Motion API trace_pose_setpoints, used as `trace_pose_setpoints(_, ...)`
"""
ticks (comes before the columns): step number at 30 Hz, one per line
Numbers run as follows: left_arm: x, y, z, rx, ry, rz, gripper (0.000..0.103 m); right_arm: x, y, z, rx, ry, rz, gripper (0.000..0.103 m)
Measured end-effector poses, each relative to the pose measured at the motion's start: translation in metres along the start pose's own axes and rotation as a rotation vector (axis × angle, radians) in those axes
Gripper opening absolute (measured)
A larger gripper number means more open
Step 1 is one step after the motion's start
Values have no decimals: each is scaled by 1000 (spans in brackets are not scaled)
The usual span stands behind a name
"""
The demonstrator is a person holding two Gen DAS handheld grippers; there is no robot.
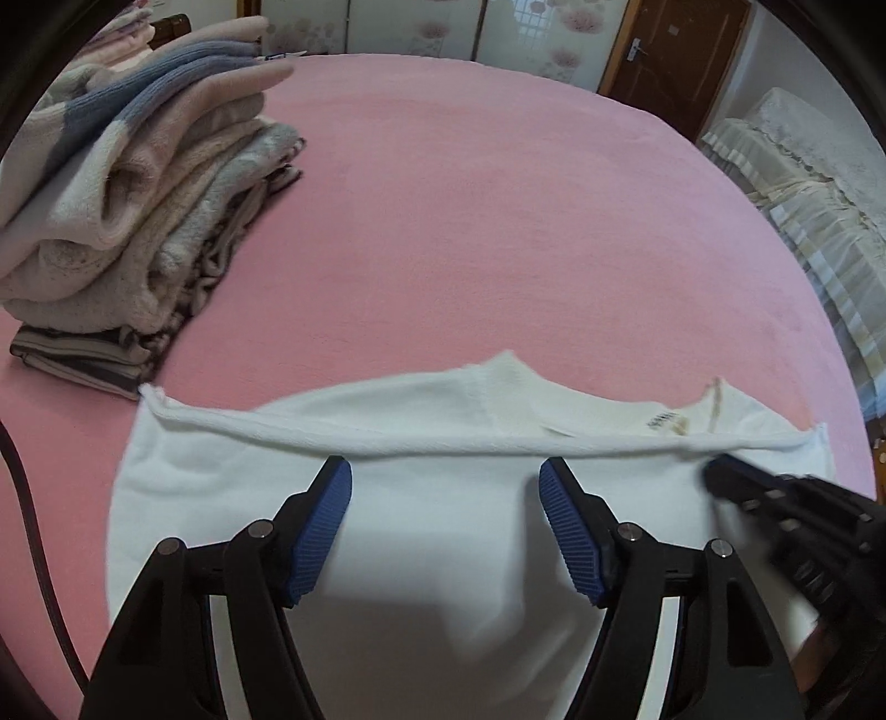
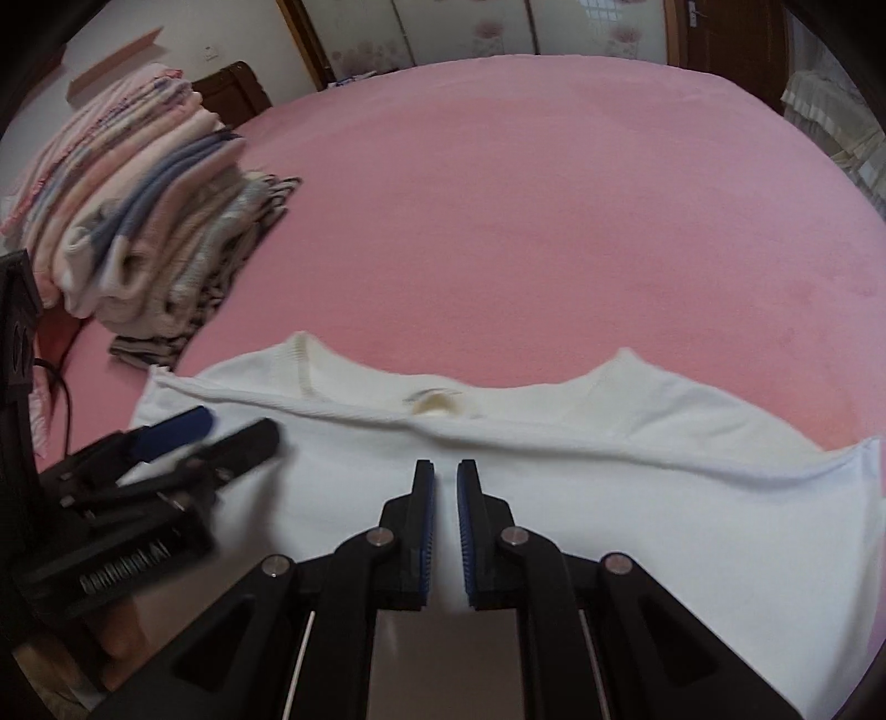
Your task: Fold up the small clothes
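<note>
A white small top (image 1: 443, 526) lies flat on the pink bed (image 1: 498, 221), its lower half folded up so the hem (image 1: 387, 446) runs across just below the collar (image 1: 509, 387). My left gripper (image 1: 444, 471) hovers over the folded cloth just short of the hem, open, with nothing between its blue pads (image 1: 326, 526). In the right wrist view the top (image 2: 637, 526) fills the foreground and my right gripper (image 2: 446, 468) stands shut above it, gripping no cloth. The left gripper (image 2: 232, 426) shows blurred at its left, and the right gripper (image 1: 720, 471) shows blurred at the left wrist view's right edge.
A tall stack of folded knitwear (image 1: 138, 194) sits on the bed at the far left, also visible as the stack (image 2: 138, 232). A black cable (image 1: 27, 526) runs along the left edge. Beyond the bed are a brown door (image 1: 675, 50) and covered furniture (image 1: 803, 194).
</note>
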State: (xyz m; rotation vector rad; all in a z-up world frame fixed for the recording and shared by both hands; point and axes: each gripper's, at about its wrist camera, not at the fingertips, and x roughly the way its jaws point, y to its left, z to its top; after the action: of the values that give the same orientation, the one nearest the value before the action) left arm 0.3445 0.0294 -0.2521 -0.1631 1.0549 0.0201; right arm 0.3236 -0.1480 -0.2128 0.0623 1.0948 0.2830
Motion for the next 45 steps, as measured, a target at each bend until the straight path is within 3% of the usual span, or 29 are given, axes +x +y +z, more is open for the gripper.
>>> trace_pose_setpoints(4, 2, 37, 4, 0, -9, 79, 69, -13, -59, -6, 56, -11, -105, 8)
trace_pose_setpoints(7, 1, 67, 3, -39, -17, 97, 69, -28, -115, -19, 140, -31, -164, 8)
trace_pose_setpoints(11, -3, 92, -6, -72, -45, 40, 61, -53, -176, -45, 262, -90, -138, 0)
trace_pose_setpoints(15, -4, 84, -14, -12, -86, 82, 61, -64, -194, -65, 288, -124, -118, 0)
trace_pose_setpoints(22, -24, 80, -16, -4, -94, 113, 62, -74, -172, -62, 216, -128, -182, 0)
trace_pose_setpoints(33, -102, 56, -42, 51, -124, 153, 88, -131, -90, -66, 73, -197, -116, 3)
trace_pose_setpoints(45, -161, 27, -62, 18, -134, 39, 91, -167, 2, -85, -20, -247, -15, 5)
